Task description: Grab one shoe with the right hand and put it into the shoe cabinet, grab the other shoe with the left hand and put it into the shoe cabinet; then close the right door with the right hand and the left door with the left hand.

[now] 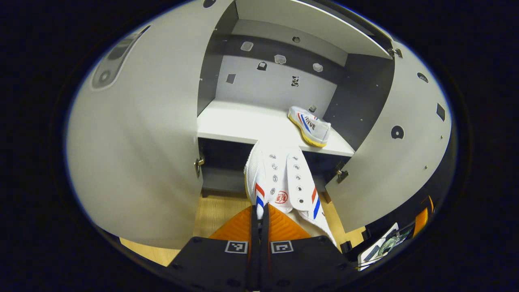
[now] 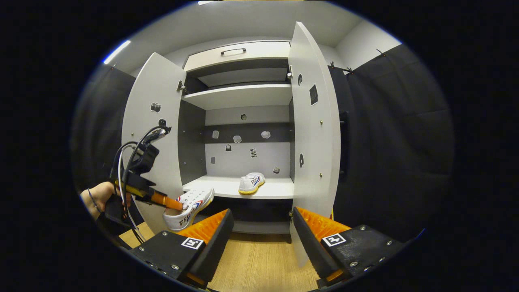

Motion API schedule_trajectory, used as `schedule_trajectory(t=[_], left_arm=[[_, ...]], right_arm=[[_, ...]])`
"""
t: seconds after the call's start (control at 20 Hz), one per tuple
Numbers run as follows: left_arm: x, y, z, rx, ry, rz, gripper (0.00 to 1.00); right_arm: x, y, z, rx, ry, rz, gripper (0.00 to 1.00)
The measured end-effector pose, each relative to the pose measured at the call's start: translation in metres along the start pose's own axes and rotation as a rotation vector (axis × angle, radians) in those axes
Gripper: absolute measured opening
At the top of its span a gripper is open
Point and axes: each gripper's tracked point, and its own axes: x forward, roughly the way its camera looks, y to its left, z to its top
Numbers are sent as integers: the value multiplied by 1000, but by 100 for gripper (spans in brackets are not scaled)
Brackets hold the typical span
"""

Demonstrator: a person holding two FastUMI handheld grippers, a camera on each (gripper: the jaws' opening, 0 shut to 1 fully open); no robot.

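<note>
Jaws first: left gripper (image 1: pixel 259 217) is pinched tight on the collar edge of the second shoe (image 1: pixel 282 182), fingers nearly together with the fabric between them, while the right gripper (image 2: pixel 261 227) hangs empty with its fingers spread wide. Grabbing the shoe by the collar makes sense to me, since it lets the toe point forward at the cabinet, so it can slide onto the shelf (image 1: pixel 243 121) nose first. From the right gripper view you can see the held shoe just in front of the shelf edge, near the left door (image 2: pixel 156 134), not resting on anything yet. First shoe (image 1: pixel 310 125) is already parked at the far right of that shelf, which leaves the left half free. Both doors are swung wide, the right door (image 2: pixel 314 134) too, so closing comes later I'd guess
</note>
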Motion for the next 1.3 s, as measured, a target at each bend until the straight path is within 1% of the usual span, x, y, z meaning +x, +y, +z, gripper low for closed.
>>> schedule_trajectory(t=[0.2, 0.25, 0.35, 0.55, 0.7, 0.8, 0.95, 1.15, 1.3], left_arm=[[-4, 1, 10, 58, -53, 26, 6], [-5, 0, 13, 58, -65, 23, 6], [-8, 2, 15, 26, -68, 6, 6], [-16, 5, 20, 36, -85, 32, 6], [-25, 5, 26, 16, -72, 34, 6], [-22, 9, 28, 17, -62, 54, 6], [-18, 12, 20, -1, -31, 78, 6], [-12, 12, 12, -30, 20, 81, 6], [1, 13, 4, -51, 61, 85, 6]], right_arm=[[-8, -5, -2, 6, 0, -10, 91], [-9, -7, -2, 7, 2, -13, 91], [-11, -10, -2, 19, 7, -13, 91], [-12, -23, 1, 19, 3, -40, 91], [-7, -30, 2, 26, 3, -55, 91], [-1, -34, 0, 29, 4, -65, 91], [5, -38, -4, 38, 13, -71, 91], [14, -42, -9, 26, 24, -82, 91], [18, -43, -10, 32, 26, -84, 91]])
